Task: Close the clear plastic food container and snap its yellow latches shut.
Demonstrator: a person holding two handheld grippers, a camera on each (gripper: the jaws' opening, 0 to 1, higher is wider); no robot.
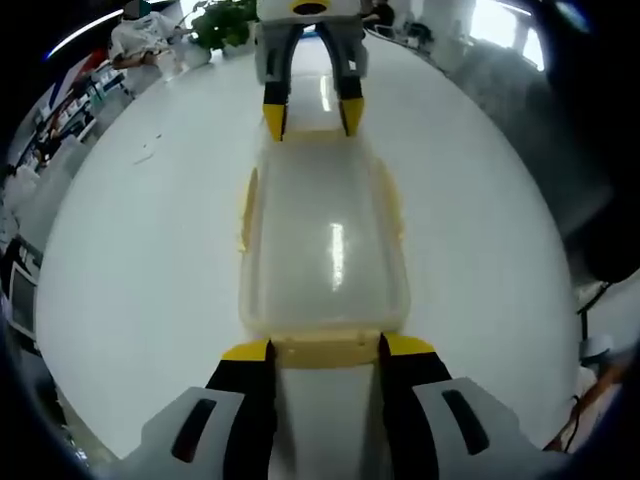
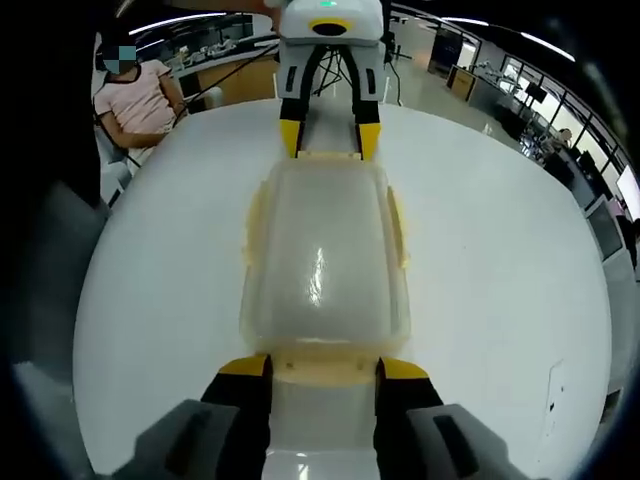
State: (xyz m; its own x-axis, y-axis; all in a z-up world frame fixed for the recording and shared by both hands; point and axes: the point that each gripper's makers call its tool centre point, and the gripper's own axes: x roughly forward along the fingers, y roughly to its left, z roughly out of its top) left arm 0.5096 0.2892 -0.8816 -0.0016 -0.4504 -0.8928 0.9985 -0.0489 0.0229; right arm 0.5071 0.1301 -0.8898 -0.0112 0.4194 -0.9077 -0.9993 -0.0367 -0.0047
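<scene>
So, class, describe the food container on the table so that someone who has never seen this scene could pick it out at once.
Start at the large white round table. At its middle lies the clear plastic container, lid on, between the right gripper and the left gripper, which meet it from opposite ends. It stands out by its pale yellow latches around the rim.

Both views are bright and evenly lit from overhead, with ceiling strip lights mirrored as white glare streaks on the clear plastic food container with yellow latches [image 1: 325,250] and the glossy round white table [image 1: 150,260]. Shadows are faint. Fisheye distortion bends the table's edge and softens the background, while windows blow out at the top of the left gripper view.
</scene>
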